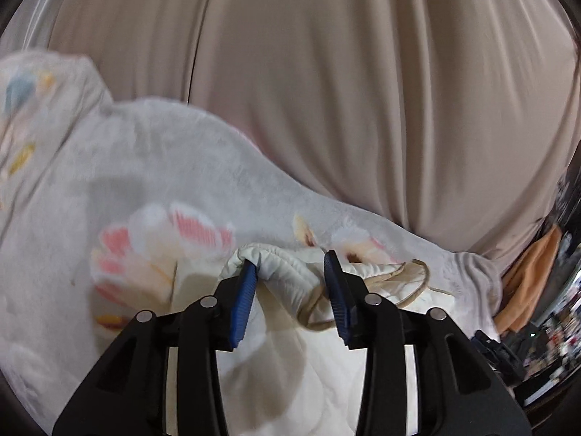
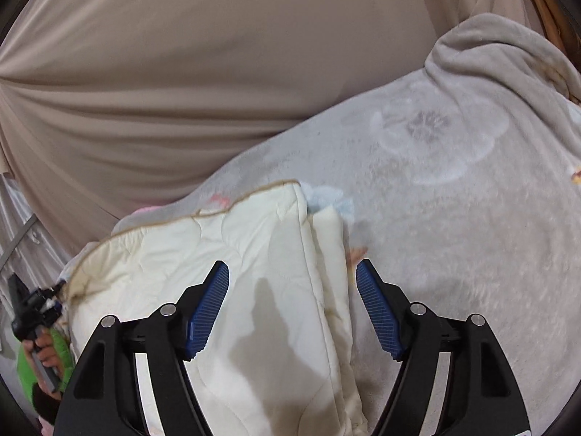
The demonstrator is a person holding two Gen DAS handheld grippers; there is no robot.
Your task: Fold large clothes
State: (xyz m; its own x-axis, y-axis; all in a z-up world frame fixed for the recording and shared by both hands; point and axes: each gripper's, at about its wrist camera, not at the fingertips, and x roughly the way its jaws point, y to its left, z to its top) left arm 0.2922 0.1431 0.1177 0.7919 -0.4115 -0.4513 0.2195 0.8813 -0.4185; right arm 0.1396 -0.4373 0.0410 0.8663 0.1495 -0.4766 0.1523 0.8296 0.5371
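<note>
The folded cream quilted cloth (image 2: 232, 254) lies on a grey flowered fleece blanket (image 2: 454, 218). Left claw (image 1: 290, 265) stands apart, a bunched fold at twelve o'clock between its pads; right claw (image 2: 290, 272) gapes over the fold's edge.

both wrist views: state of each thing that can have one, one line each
cream quilted garment: folded over on the blanket, one edge bunched between the left gripper's fingers
floral fleece blanket: spread flat under the garment
left gripper: open, bunched cloth between the pads, no clamp
right gripper: open wide over the garment's folded edge, holding nothing
beige curtain: hanging in folds behind
</note>
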